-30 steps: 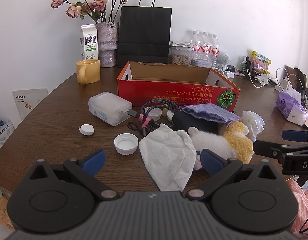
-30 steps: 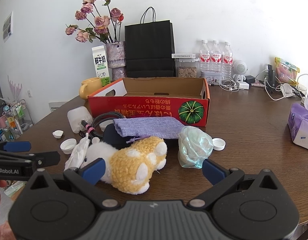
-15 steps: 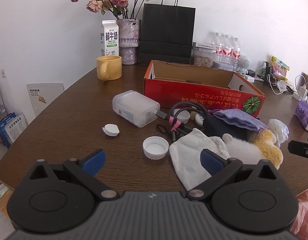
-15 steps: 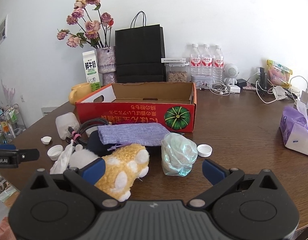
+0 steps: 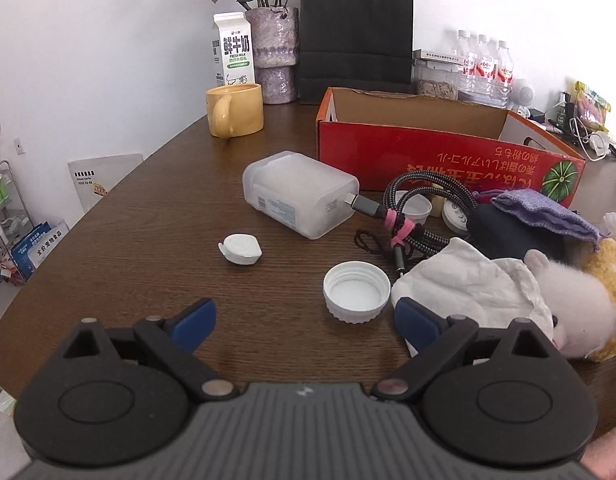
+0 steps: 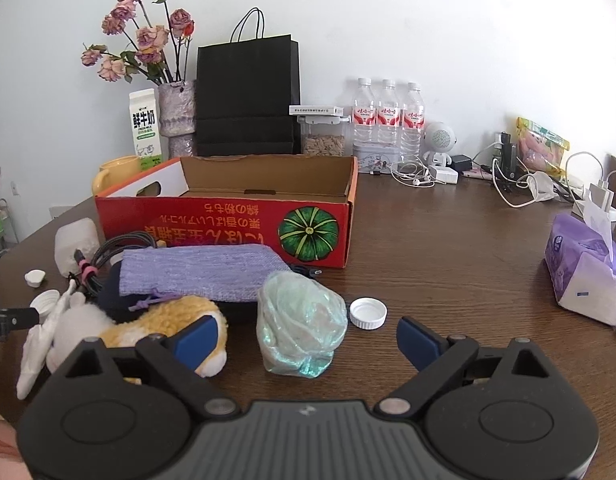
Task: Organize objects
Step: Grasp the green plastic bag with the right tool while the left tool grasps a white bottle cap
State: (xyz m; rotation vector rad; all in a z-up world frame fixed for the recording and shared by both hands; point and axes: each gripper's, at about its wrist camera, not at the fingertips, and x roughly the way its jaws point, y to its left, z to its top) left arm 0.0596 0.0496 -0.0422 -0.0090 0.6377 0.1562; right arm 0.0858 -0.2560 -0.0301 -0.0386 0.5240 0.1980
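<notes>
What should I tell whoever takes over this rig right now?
Left gripper: open, empty, low over the table near the big white cap.
Right gripper: open, empty, facing the crumpled plastic bag.
Red box: looks empty.
Plush toy, purple pouch, cable, charger and caps lie loose in front of it.
Nothing boxed yet; everything remains.

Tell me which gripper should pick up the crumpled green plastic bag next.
Right. The right gripper is open with the green plastic bag directly between its jaws; the left gripper faces bottle caps.
</notes>
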